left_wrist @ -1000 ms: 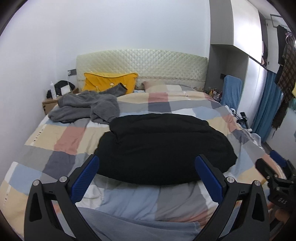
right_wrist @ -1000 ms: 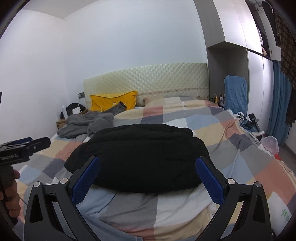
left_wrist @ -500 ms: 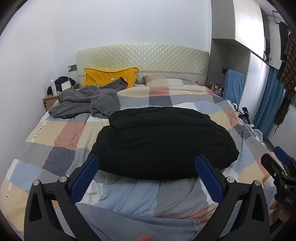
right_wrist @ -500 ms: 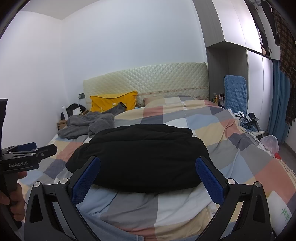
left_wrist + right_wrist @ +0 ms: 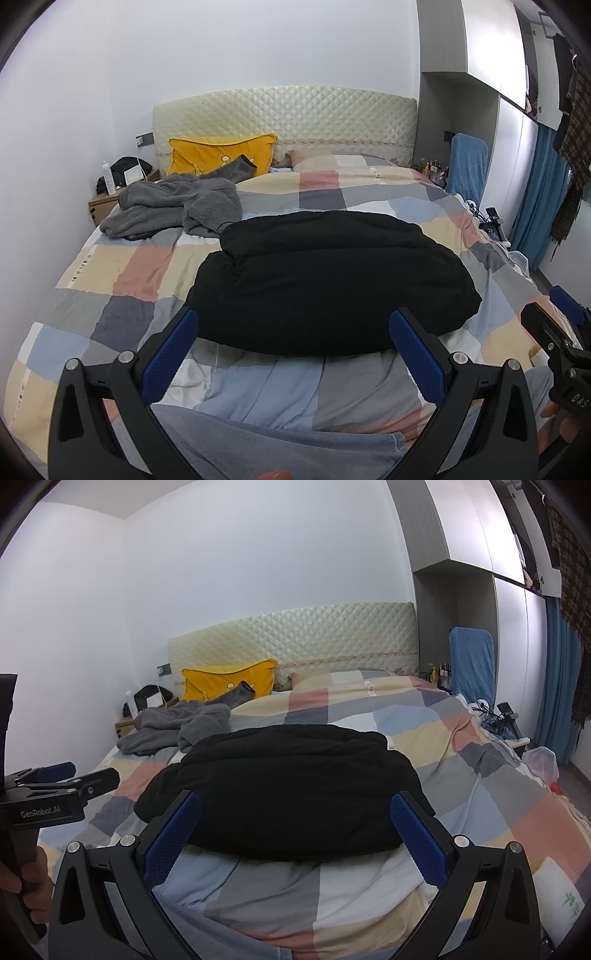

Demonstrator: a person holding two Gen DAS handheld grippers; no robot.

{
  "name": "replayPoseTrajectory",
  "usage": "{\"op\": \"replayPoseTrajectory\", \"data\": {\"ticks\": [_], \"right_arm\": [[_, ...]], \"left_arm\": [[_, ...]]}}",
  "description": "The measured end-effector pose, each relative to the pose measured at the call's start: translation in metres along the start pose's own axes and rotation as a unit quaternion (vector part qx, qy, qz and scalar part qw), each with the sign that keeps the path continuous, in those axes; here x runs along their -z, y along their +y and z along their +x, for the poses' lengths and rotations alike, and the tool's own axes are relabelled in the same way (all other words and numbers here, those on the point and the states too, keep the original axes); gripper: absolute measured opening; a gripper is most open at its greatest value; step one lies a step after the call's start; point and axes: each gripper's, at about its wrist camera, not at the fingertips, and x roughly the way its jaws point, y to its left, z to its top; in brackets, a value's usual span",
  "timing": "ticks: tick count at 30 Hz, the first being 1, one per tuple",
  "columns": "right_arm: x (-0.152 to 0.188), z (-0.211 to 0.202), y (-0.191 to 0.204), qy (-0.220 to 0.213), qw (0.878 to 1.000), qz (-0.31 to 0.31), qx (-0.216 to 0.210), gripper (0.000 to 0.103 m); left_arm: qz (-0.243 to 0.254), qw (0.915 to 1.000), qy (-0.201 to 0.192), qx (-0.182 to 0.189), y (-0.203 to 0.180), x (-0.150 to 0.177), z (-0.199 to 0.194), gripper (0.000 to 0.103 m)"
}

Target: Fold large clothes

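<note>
Landmark: black garment (image 5: 328, 284), a bulky padded piece lying bunched in a rounded mound on the bed (image 5: 122, 280), over the checked quilt.

Left hand-held gripper (image 5: 293, 343): fingers spread wide, nothing between the blue pads (image 5: 171, 352). It hovers short of the near hem of the black garment; no contact visible. From the right wrist view, the same tool (image 5: 59, 794) sits off the garment's left side, and there its fingers look close together from that angle.

Right hand-held gripper (image 5: 295, 827): fingers wide apart, holding nothing. Blue pads (image 5: 417, 836) frame the near edge of the black garment in view; the garment lies beyond the tips, resting on the quilt. From the left wrist view, this tool (image 5: 561, 332) shows at the frame edge, off the garment's right side.

Garment position: centre of the bed, ahead of both hand-held grippers, with a strip of quilt showing between its near hem and the cameras.

Grey fleece garment (image 5: 173, 206): crumpled, beyond the black garment's far left corner; whether the two touch cannot be told.

Yellow cushion (image 5: 221, 153): beyond the grey fleece, against the quilted headboard (image 5: 284, 110).

Bedside table (image 5: 103, 205): left of the grey fleece, far from the black garment.

Blue curtain (image 5: 535, 206): well to the right of the black garment.
</note>
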Motion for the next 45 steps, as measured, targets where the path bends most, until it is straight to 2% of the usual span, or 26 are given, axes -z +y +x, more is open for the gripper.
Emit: {"op": "replayPoseTrajectory", "data": {"ticks": [27,45], "right_arm": [[-0.0036,0.0034,0.0011,0.001,1.000,-0.001,0.002,0.103],[0.0001,0.0017,0.0030,0.001,1.000,0.000,0.007,0.103]], "left_arm": [[0.001,0.9998,0.015,0.010,-0.0043,-0.0017,0.0048,0.103],[-0.004,0.9998,0.021,0.005,-0.0033,0.0055,0.0069,0.103]]}}
